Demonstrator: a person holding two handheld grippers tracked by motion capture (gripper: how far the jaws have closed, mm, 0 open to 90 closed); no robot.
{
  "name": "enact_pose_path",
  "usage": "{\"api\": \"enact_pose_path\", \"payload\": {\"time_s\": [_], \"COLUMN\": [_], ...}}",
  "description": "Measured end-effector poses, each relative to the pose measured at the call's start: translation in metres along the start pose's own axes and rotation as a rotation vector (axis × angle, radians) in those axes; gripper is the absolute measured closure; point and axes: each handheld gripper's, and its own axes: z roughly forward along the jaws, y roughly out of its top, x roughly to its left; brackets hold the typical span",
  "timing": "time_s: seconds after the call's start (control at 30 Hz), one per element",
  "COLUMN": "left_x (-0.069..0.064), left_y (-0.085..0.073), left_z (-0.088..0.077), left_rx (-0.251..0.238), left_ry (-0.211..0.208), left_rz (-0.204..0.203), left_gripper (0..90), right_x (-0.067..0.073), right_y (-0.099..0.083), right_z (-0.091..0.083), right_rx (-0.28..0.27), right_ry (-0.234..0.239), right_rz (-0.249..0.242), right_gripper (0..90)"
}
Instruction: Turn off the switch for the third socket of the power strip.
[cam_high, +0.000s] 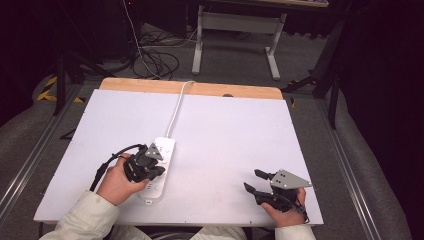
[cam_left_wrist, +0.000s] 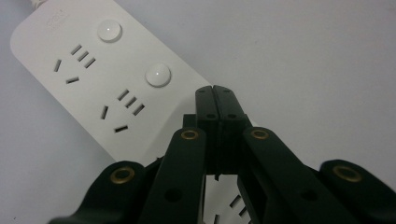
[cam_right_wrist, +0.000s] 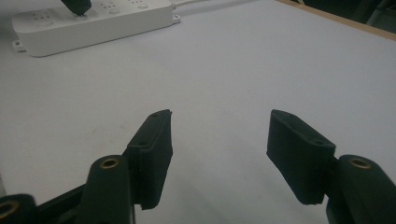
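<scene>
White power strip lies near the desk's front-left, the closed, empty left claw pressing onto it beside a round button, while the right claw rests open, holding nothing; a sideways slip could miss the button.

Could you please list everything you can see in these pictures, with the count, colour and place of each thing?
Power strip: one, white, near left part of the table, under the left tool; round buttons beside its sockets.
Power cord: one, white, runs from the strip's far end over the table's far edge.
Table: one, white top with a wooden strip along the far edge.
Desk frame: one, grey legs, on the floor beyond the table.
Cables: several, black and white, on the floor behind the table.
Left tool: one, black, shut, tips over the strip.
Right tool: one, black, open, over bare table near the right corner.
</scene>
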Motion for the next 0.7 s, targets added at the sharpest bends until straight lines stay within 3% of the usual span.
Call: {"api": "enact_pose_path", "payload": {"time_s": [0.7], "left_x": [-0.0001], "left_y": [-0.0015], "left_z": [0.0037], "left_rx": [-0.005], "left_ry": [0.006], "left_rz": [0.006], "left_gripper": [89.7], "right_x": [0.0000], "right_y": [0.0001], "right_z": [-0.0012], "right_rx": [-0.005], "right_ry": [0.000], "right_rz": [0.003], "right_gripper": [40.8]}}
